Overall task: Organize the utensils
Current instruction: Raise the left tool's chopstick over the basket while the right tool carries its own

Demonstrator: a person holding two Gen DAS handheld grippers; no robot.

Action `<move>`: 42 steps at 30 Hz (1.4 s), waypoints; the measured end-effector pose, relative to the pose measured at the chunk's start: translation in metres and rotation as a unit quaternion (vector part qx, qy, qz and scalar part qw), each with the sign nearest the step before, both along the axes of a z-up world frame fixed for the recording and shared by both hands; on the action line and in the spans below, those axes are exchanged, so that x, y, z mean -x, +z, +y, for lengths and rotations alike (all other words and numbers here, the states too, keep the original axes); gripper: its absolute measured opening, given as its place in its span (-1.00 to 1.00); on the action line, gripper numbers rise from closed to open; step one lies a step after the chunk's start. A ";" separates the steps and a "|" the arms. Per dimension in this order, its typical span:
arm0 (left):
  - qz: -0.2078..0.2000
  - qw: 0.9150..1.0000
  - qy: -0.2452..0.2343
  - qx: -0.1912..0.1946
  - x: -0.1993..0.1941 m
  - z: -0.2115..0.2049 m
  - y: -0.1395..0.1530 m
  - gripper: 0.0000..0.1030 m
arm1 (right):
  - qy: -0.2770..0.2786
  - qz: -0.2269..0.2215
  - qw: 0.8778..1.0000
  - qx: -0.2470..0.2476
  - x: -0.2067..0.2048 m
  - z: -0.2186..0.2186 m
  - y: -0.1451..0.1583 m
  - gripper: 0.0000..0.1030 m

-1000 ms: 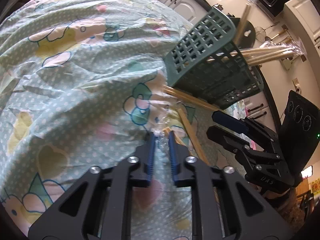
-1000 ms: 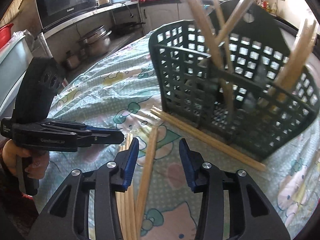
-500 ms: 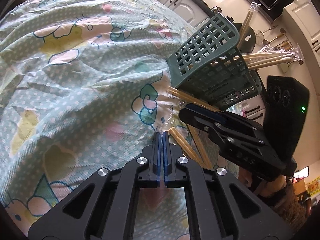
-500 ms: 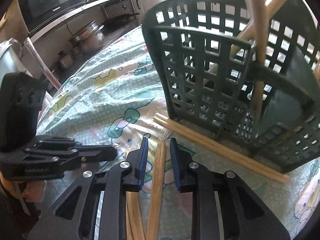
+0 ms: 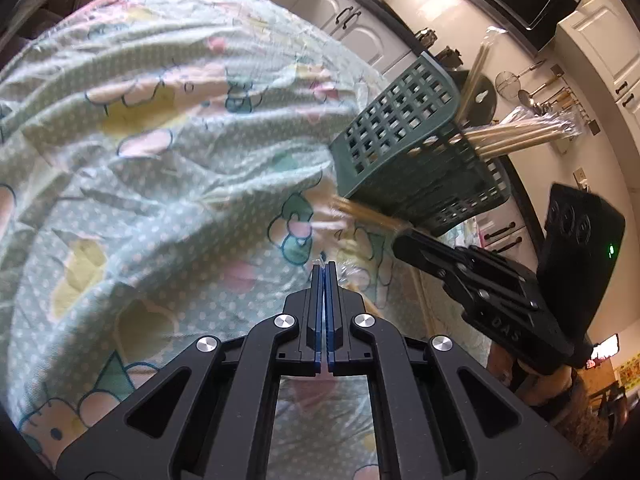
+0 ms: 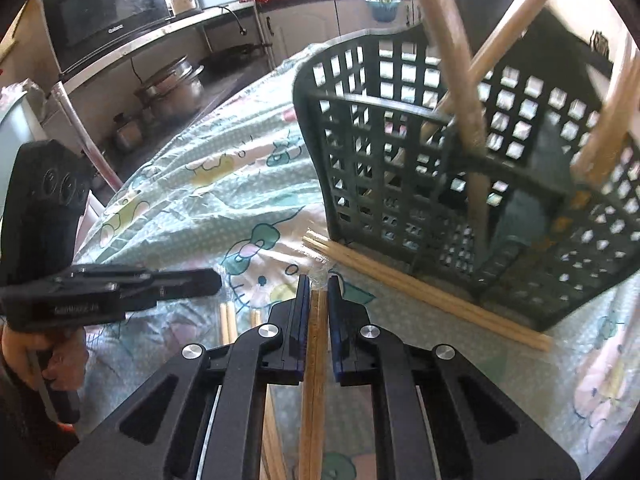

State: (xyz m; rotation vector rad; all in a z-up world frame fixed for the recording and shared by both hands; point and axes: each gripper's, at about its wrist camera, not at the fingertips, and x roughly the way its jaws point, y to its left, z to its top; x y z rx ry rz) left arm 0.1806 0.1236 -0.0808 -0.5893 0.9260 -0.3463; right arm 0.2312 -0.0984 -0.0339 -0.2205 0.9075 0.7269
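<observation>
A dark green lattice basket point(image 5: 400, 140) point(image 6: 360, 184) stands on the cartoon tablecloth with several wooden chopsticks point(image 5: 520, 136) point(image 6: 460, 80) leaning in it. Another pair point(image 6: 420, 296) lies along its base. My right gripper point(image 6: 318, 280) point(image 5: 400, 240) is closing, and its pads touch a wrapped pair of chopsticks point(image 6: 316, 360) that lies lengthwise between them. My left gripper point(image 5: 325, 266) point(image 6: 216, 280) is shut just left of it, with a wisp of clear wrapper at its tips. More chopstick ends point(image 6: 226, 320) lie below the left gripper.
The wrinkled tablecloth point(image 5: 160, 200) spreads to the left of the basket. Beyond the table are a microwave point(image 6: 104, 12), stacked pots point(image 6: 172, 92) and white cabinets point(image 5: 352, 28). A hand point(image 6: 24, 356) holds the left gripper's handle.
The left jaws went from slightly apart to fully shut at the wrapper's end. The right gripper moved closer to the basket and its jaws narrowed onto the chopstick pair.
</observation>
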 end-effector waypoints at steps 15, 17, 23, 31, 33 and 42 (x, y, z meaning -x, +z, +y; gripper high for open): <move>-0.084 0.996 -0.020 -0.034 0.016 -0.026 0.067 -1.00 | -0.007 -0.082 0.996 -0.034 0.038 -0.046 0.049 -0.83; -0.093 0.995 -0.026 -0.036 0.016 -0.032 0.075 -1.00 | -0.009 -0.087 0.995 -0.039 0.041 -0.047 0.054 -0.83; -0.111 0.992 -0.041 -0.041 0.016 -0.049 0.090 -1.00 | -0.012 -0.106 0.993 -0.051 0.051 -0.058 0.071 -0.83; -0.133 0.988 -0.064 -0.050 0.015 -0.075 0.113 -1.00 | -0.014 -0.129 0.989 -0.064 0.062 -0.073 0.089 -0.83; -0.137 0.987 -0.069 -0.051 0.014 -0.079 0.117 -1.00 | -0.015 -0.134 0.988 -0.068 0.063 -0.077 0.094 -0.83; -0.165 0.980 -0.098 -0.057 0.010 -0.111 0.141 -1.00 | -0.020 -0.160 0.983 -0.085 0.070 -0.092 0.116 -0.89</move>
